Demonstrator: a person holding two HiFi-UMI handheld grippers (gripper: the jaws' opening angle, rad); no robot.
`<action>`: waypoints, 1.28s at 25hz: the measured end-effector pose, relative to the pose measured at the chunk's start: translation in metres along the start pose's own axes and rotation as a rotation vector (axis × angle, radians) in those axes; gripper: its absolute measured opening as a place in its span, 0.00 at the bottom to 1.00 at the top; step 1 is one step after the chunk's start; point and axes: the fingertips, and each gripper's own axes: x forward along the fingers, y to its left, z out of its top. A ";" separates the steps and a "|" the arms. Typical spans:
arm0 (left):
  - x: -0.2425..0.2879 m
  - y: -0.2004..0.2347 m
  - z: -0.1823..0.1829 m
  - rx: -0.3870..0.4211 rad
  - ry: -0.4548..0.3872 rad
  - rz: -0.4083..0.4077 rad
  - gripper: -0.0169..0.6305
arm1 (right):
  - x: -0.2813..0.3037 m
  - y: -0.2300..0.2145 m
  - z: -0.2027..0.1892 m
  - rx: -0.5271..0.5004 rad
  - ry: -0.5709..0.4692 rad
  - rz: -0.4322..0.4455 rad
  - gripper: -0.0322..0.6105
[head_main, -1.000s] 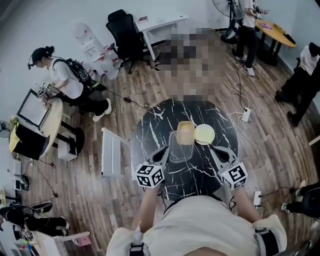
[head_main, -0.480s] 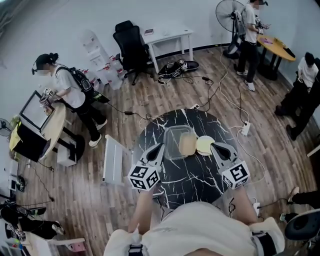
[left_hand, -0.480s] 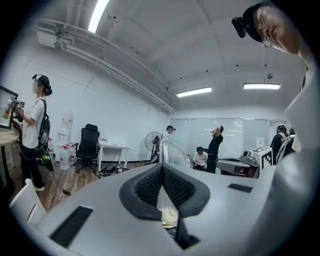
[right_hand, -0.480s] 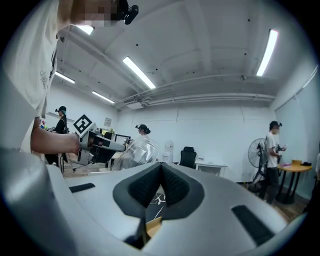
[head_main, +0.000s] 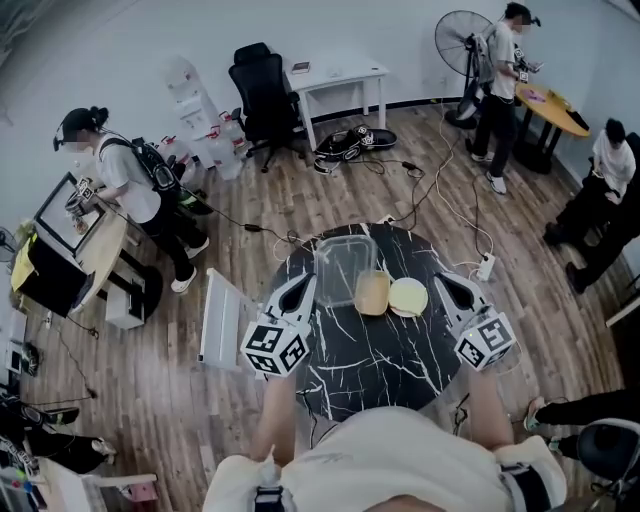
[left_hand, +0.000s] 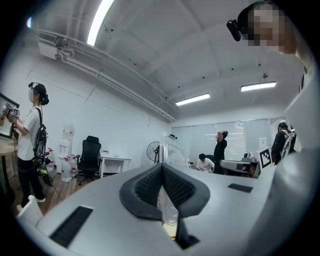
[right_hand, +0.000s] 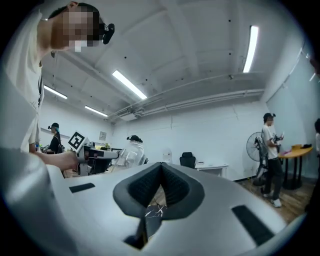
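Displacement noted: the clear plastic tub (head_main: 345, 268), its wall pinched in the left gripper (head_main: 303, 287) jaws, has shifted off the tan rounded-square piece (head_main: 371, 292) and now sits just beside it over the black marble bench (head_main: 370, 350). The right gripper (head_main: 441, 282) jaws are pressed together, empty.

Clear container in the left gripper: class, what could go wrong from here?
1. The left gripper pinches the clear container by one thin wall only, so it may twist or slip out.
2. The container is close to the tan dish and the pale plate on the black table; a drop could knock them.
3. The right gripper is apart from it, giving no support.
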 end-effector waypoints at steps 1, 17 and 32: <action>-0.001 0.000 0.003 0.004 -0.007 0.002 0.05 | -0.001 -0.002 0.000 -0.004 0.003 -0.005 0.06; -0.014 0.008 -0.005 0.014 0.008 0.015 0.05 | -0.003 0.028 -0.016 -0.082 0.062 0.015 0.06; -0.021 -0.002 -0.009 0.017 0.015 -0.008 0.05 | -0.017 0.033 -0.016 -0.090 0.071 -0.017 0.06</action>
